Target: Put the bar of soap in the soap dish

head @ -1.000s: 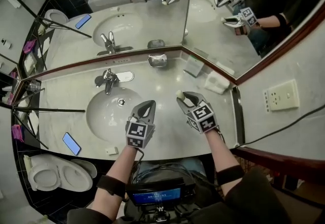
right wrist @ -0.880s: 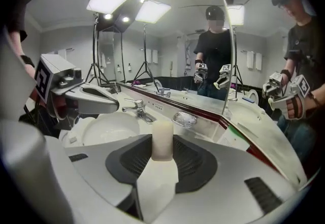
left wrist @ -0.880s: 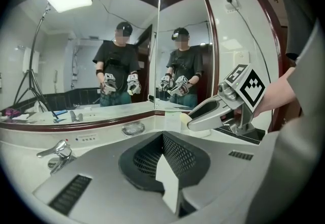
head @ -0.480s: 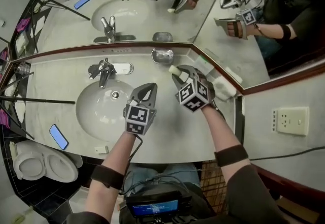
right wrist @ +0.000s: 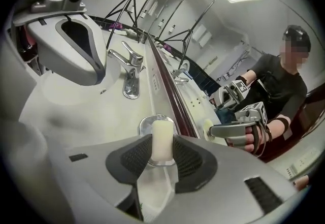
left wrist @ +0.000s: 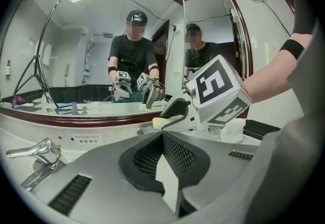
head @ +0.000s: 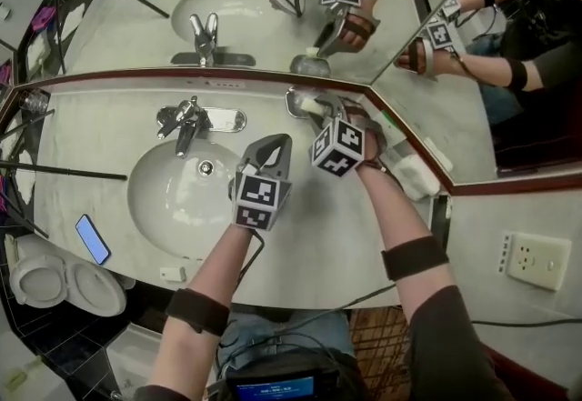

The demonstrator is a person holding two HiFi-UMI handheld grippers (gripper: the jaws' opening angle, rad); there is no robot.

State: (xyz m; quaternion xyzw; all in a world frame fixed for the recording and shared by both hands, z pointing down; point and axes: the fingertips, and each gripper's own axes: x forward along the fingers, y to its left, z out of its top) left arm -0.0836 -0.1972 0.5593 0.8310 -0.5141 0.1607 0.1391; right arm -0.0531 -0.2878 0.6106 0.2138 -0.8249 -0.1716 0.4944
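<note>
Pale marble bathroom counter (head: 91, 131) below a wall mirror, right gripper (head: 324, 114) clamped on the bar of soap (right wrist: 162, 139), poised over the soap dish (right wrist: 144, 125) by the mirror, left gripper (head: 273, 149) closed tight, empty, beside the sink (head: 168, 208)

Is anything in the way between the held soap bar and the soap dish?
Nothing visible. The pale yellow bar of soap, clamped in the right gripper, hangs directly in front of the shiny soap dish.
</note>
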